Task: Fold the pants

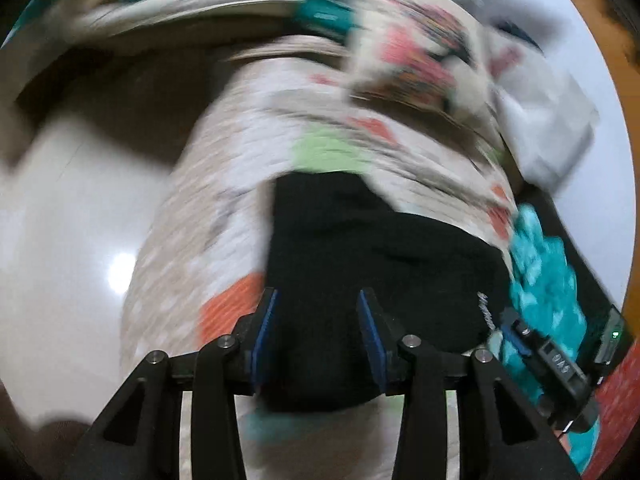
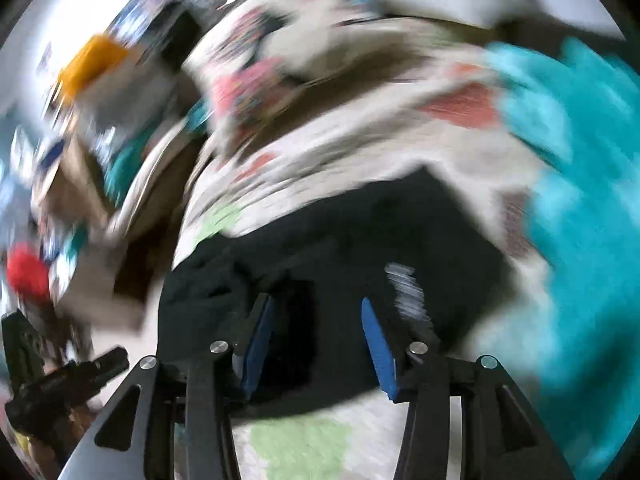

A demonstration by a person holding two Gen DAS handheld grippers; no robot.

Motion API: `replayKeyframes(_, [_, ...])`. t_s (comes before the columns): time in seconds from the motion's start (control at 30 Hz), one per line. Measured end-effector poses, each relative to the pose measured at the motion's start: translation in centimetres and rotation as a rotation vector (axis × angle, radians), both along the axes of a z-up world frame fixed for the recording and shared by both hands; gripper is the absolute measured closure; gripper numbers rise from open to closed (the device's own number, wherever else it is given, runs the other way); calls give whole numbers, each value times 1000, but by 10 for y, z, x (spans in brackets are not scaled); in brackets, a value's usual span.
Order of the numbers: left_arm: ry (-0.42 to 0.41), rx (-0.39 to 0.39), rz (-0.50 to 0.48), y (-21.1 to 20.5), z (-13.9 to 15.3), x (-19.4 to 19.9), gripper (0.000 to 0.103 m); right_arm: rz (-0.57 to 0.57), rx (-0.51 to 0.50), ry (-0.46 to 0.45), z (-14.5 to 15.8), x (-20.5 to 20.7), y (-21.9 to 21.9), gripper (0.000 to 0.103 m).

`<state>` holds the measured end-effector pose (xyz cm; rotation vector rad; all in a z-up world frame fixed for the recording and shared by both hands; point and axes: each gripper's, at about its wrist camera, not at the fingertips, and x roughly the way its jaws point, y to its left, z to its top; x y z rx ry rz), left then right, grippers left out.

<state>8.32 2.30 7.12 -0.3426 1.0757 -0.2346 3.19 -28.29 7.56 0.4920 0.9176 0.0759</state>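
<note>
Motion blurs both views. The black pants (image 1: 360,240) lie as a folded dark block on a patterned bedspread (image 1: 248,184). My left gripper (image 1: 318,294) hovers over their near end. Its blue pads stand apart with black cloth showing across the gap, and I see no fold pinched. In the right wrist view the pants (image 2: 360,232) spread out under my right gripper (image 2: 316,300), whose pads are also apart with nothing pressed between them. White lettering (image 1: 486,312) marks the pants' right edge. Each gripper shows at the other view's edge: right gripper (image 1: 516,330), left gripper (image 2: 108,360).
Teal fluffy fabric (image 1: 540,264) lies along the pants' right side, and the same teal fabric (image 2: 580,200) fills the right of the other view. White bedding (image 1: 540,112) is piled at the back right. Glossy pale floor (image 1: 72,240) lies left of the bed. Cluttered items (image 2: 80,120) stand at left.
</note>
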Motion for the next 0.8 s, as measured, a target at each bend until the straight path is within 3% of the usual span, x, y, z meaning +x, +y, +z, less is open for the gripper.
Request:
replayKeyframes(0.13, [-42, 92, -238, -86, 22, 44, 59, -188, 88, 20, -17, -17, -45, 53])
replayKeyframes(0.27, [-71, 173, -414, -171, 16, 79, 55, -221, 150, 34, -35, -14, -57, 53])
replayKeyframes(0.47, [29, 211, -643, -269, -34, 128, 55, -203, 260, 51, -61, -6, -66, 48])
replayKeyframes(0.57, [80, 256, -733, -300, -59, 147, 49, -128, 221, 17, -62, 9, -60, 45])
replayKeyframes(0.63, [135, 284, -776, -316, -73, 154, 42, -66, 140, -2, -62, 20, -55, 45])
replayKeyframes(0.7, [137, 332, -804, -326, -76, 151, 36, -61, 150, -20, -63, 28, -56, 43])
replayKeyframes(0.73, [132, 359, -821, -331, -75, 148, 37, -69, 186, -25, -65, 30, -58, 43])
replayKeyframes(0.77, [105, 415, -843, -336, -74, 142, 54, -60, 221, -26, -68, 32, -59, 44])
replayKeyframes(0.8, [85, 448, -839, -336, -72, 139, 64, -46, 235, -21, -69, 33, -60, 59])
